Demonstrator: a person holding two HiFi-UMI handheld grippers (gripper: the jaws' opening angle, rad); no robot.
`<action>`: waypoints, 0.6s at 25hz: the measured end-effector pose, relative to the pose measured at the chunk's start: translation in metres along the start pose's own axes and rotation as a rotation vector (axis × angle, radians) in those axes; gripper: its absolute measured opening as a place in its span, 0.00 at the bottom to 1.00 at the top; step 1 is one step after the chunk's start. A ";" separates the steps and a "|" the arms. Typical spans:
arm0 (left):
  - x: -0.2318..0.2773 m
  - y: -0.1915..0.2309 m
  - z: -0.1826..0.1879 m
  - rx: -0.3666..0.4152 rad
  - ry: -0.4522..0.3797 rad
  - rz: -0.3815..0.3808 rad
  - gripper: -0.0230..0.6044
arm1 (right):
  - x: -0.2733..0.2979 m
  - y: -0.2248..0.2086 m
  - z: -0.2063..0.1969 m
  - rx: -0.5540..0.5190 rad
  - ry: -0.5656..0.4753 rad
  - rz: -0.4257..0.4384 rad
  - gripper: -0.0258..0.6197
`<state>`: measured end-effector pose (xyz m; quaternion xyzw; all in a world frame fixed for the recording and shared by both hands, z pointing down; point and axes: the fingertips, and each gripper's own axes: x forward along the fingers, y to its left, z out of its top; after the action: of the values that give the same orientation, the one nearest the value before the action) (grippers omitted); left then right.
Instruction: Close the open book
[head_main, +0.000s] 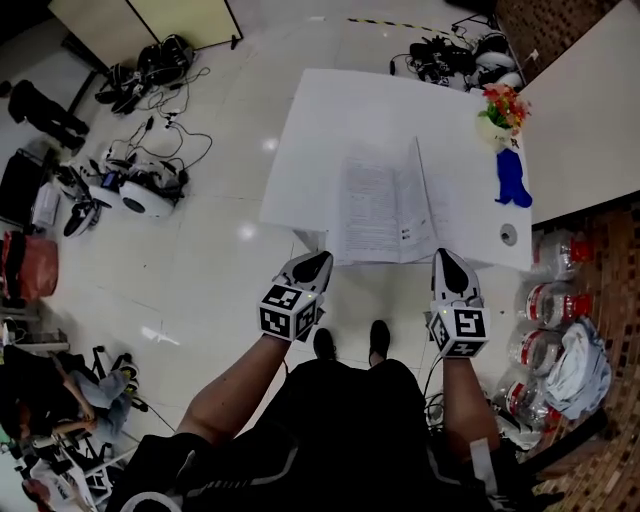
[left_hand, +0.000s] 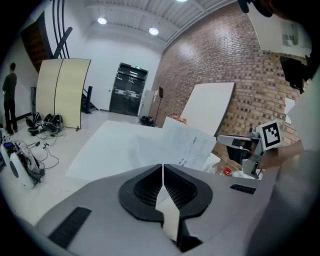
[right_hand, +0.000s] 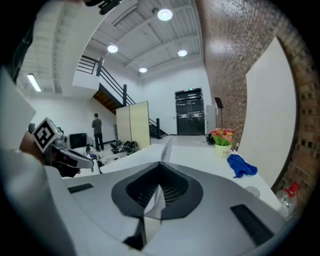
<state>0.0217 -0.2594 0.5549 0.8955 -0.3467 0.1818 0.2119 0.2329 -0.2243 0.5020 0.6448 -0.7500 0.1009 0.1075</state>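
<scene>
Book (head_main: 385, 210) open at table (head_main: 310, 120) near edge; left gripper (head_main: 320, 258), right gripper (head_main: 444, 254) near it, fingers together, empty.

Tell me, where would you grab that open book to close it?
Probably the raised page of the book: it stands nearly upright with its free edge exposed. Come from the right with the right gripper, pinch that edge, fold it leftward.
</scene>
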 end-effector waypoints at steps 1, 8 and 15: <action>0.003 -0.004 0.001 0.007 0.006 -0.001 0.05 | -0.002 -0.013 -0.005 0.038 0.005 -0.016 0.04; 0.010 -0.018 0.001 0.024 0.041 0.024 0.05 | -0.001 -0.084 -0.065 0.316 0.057 -0.084 0.04; 0.003 -0.010 -0.011 0.004 0.065 0.072 0.05 | 0.006 -0.110 -0.130 0.436 0.166 -0.118 0.04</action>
<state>0.0290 -0.2491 0.5630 0.8764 -0.3713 0.2190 0.2147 0.3450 -0.2083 0.6292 0.6848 -0.6602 0.3067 0.0329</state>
